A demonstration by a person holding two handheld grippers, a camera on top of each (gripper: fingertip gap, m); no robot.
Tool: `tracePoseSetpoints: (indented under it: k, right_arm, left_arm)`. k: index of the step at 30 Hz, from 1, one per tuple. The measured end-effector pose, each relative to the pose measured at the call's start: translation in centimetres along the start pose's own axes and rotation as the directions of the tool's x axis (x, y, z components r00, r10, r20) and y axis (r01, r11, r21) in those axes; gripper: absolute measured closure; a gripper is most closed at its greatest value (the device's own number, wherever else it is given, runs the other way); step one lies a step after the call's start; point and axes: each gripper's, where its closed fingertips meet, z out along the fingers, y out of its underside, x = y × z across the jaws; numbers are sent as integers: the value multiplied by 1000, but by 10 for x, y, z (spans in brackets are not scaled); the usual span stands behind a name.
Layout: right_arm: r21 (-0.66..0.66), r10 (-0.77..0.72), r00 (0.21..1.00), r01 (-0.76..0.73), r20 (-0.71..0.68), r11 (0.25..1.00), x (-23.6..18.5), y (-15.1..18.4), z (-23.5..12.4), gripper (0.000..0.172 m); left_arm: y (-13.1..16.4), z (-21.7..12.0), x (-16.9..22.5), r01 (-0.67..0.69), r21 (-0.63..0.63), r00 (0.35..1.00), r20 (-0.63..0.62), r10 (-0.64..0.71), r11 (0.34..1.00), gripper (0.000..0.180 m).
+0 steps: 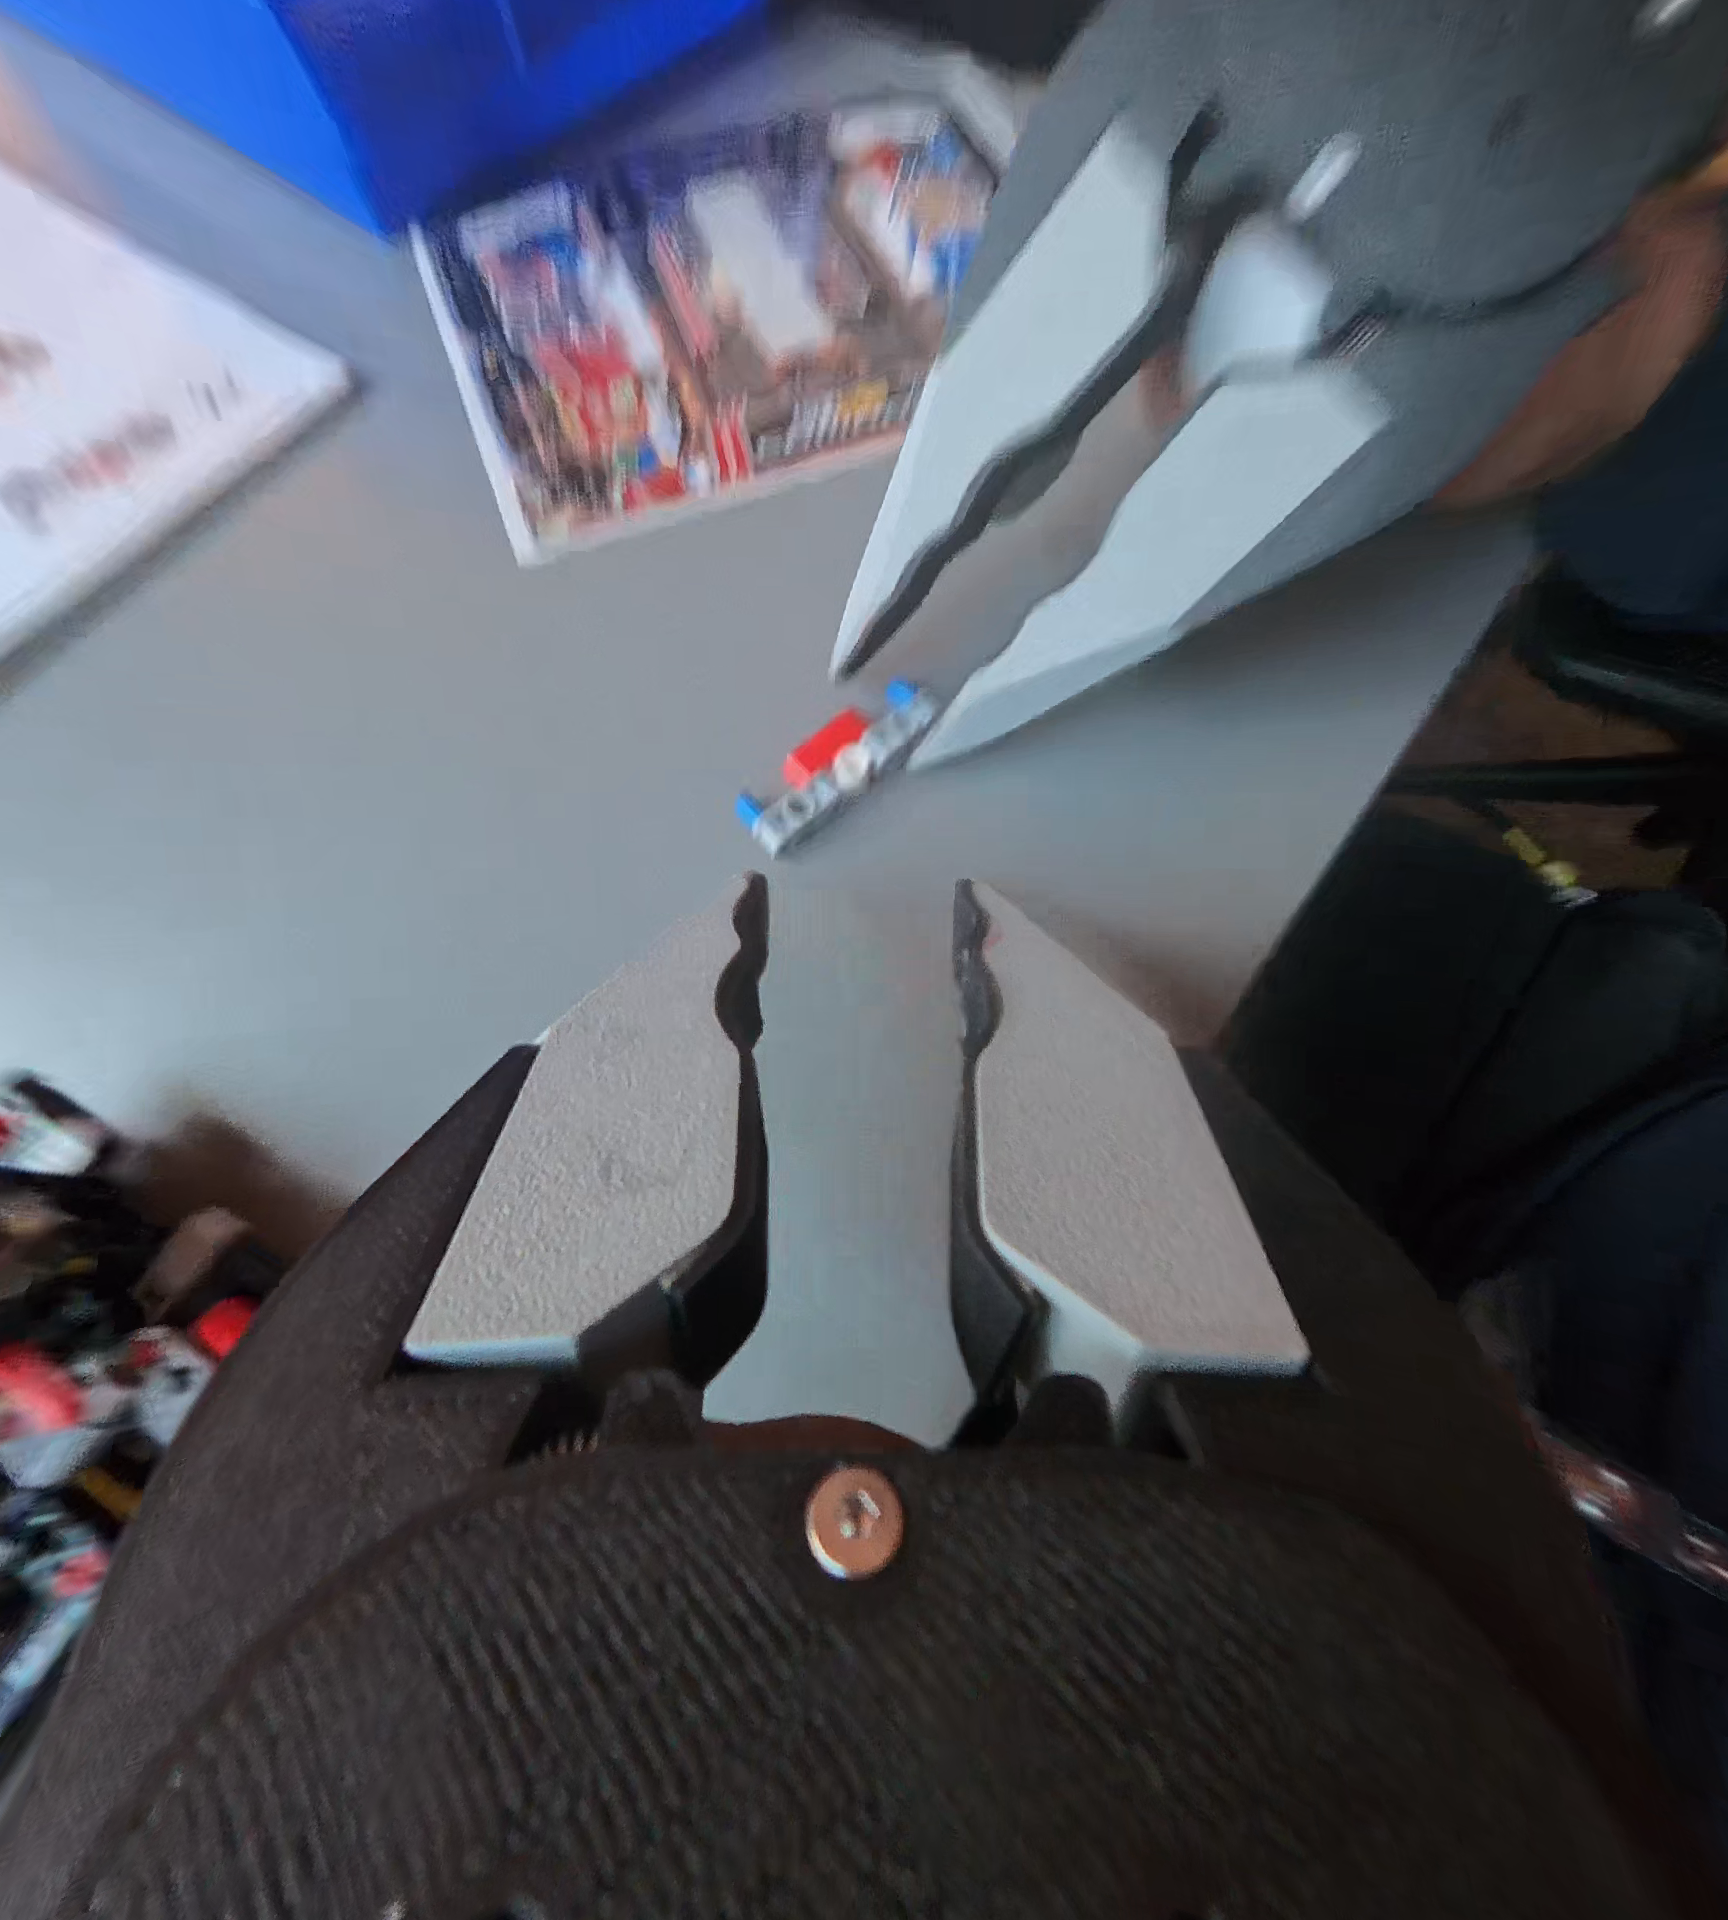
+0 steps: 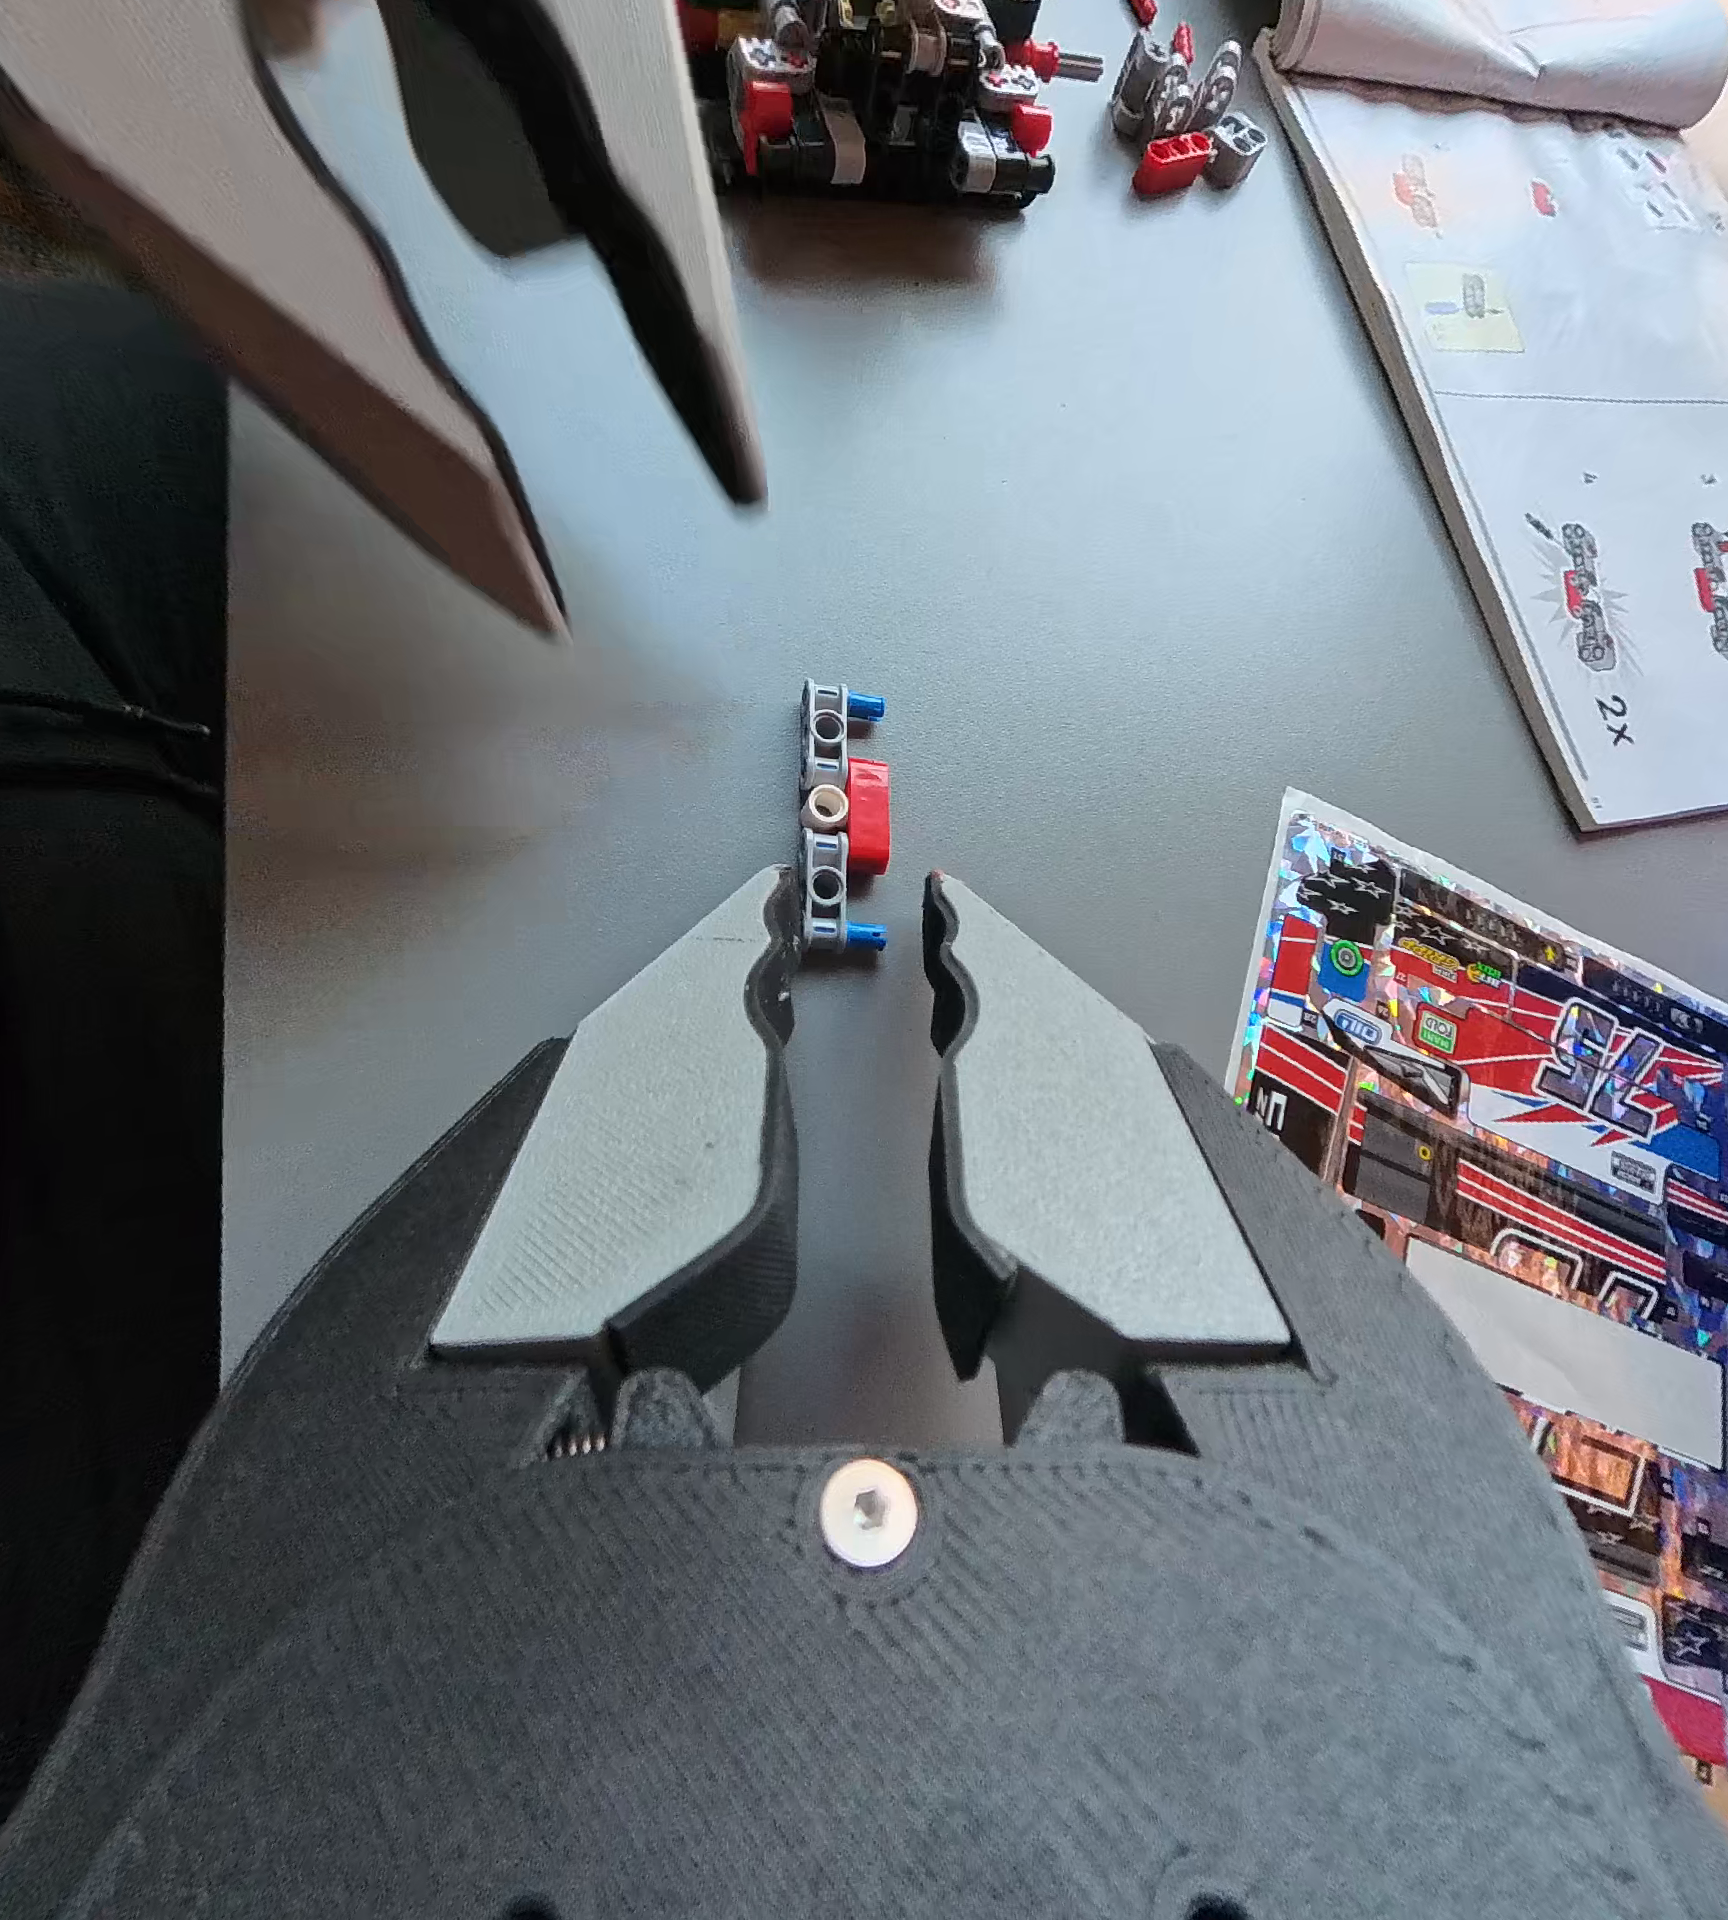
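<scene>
The landmark is the small grey plastic brick assembly [image 2: 832, 816] — a short grey beam with a red block on one side, a pale bush at its middle and a blue pin at each end — lying flat on the dark grey table [image 2: 1099, 520].

The right gripper [image 2: 858, 883] stands spread, pinching nothing. The near end of the assembly lies between its fingertips, just beside the left finger [image 2: 772, 914]; whether they touch cannot be told. A clear gap separates it from the other finger. The assembly's long axis runs straight ahead, parallel to the fingers.

The left gripper [image 1: 860, 883] is also spread and bare — near the assembly's opposite end, apart from it. The right gripper is the nearer.

A glittering sticker sheet [image 2: 1525, 1122] lies to the assembly's right.
</scene>
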Motion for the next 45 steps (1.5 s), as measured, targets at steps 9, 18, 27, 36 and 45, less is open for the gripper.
tracePoseSetpoints:
  k: [9,18,27,36,45]
  right_arm:
    - [4,-5,1000,5,3,1000,-1,0,0,151]
    - [4,-1,1000,1,6,1000,-1,0,-1,151]
    - [9,4,1000,-5,17,1000,-2,-1,-1,150]
    - [11,8,1000,-9,26,1000,-2,-1,-2,151]
    - [10,5,1000,-5,21,1000,-2,-1,-2,151]
  left_arm:
    - [-64,-101,-143,-203,-149,950,208,232,968,149]
    - [17,-57,-214,-321,-489,944,-95,317,811,161]
    - [48,-34,-224,-370,-563,929,-228,291,739,162]
    - [52,-44,-225,-381,-589,925,-233,301,713,175]
    - [-15,-48,-172,-517,-482,854,-240,461,707,176]
